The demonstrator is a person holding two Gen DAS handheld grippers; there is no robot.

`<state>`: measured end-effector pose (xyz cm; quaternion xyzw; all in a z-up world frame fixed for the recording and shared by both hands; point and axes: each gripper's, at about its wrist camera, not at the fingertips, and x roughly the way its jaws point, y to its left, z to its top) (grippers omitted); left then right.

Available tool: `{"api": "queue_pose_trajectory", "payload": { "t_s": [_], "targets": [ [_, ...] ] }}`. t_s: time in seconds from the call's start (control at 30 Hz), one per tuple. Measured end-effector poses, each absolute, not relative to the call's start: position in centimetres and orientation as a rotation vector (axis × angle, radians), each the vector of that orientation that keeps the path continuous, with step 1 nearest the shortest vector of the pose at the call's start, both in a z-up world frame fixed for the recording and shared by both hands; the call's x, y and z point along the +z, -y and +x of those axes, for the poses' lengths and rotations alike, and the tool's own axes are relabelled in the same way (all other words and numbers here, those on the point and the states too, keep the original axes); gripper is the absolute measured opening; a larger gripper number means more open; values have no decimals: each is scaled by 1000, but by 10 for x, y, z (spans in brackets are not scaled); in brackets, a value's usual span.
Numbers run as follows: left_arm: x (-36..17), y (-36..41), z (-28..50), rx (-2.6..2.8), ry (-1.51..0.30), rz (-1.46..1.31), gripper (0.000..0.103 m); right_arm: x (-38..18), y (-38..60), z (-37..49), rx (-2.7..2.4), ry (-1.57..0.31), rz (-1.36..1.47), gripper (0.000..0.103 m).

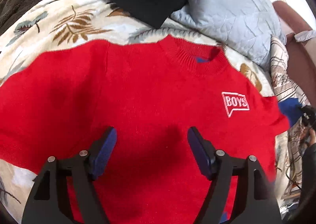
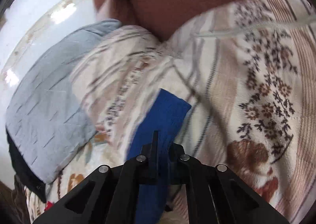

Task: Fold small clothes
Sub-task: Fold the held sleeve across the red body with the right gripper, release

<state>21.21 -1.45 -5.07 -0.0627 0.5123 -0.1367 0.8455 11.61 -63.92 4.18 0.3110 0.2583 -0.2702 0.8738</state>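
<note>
Red sweater (image 1: 150,93) flat on leaf-print blanket (image 1: 59,24), left gripper (image 1: 152,135) fingers wide above it, right gripper (image 2: 156,141) fingers pinching blue cuff (image 2: 164,113)

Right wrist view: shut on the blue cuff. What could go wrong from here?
1. The right gripper pinches only the blue cuff; it may slip free when pulled.
2. The left gripper hangs open, so nothing pins the red sweater; a pull could drag it across the floral blanket.

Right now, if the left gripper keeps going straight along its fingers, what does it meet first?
Most likely the red sweater, spread flat on the floral blanket. The left gripper is open and points down at the sweater's chest area, with nothing between its fingers. Depth is unclear in the fisheye view.
</note>
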Motion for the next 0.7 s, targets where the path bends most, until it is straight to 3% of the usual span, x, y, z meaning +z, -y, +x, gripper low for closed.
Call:
{"api": "queue_pose_trajectory", "payload": {
  "t_s": [0.33,0.7],
  "targets": [
    [-46,29,202,-296,-1070,-51,74,71,526,120,-274,-557,541,5],
    [-26,-10,214,-296,-1082,-182,74,23,341,146,45,-690,511,5]
  ]
}}
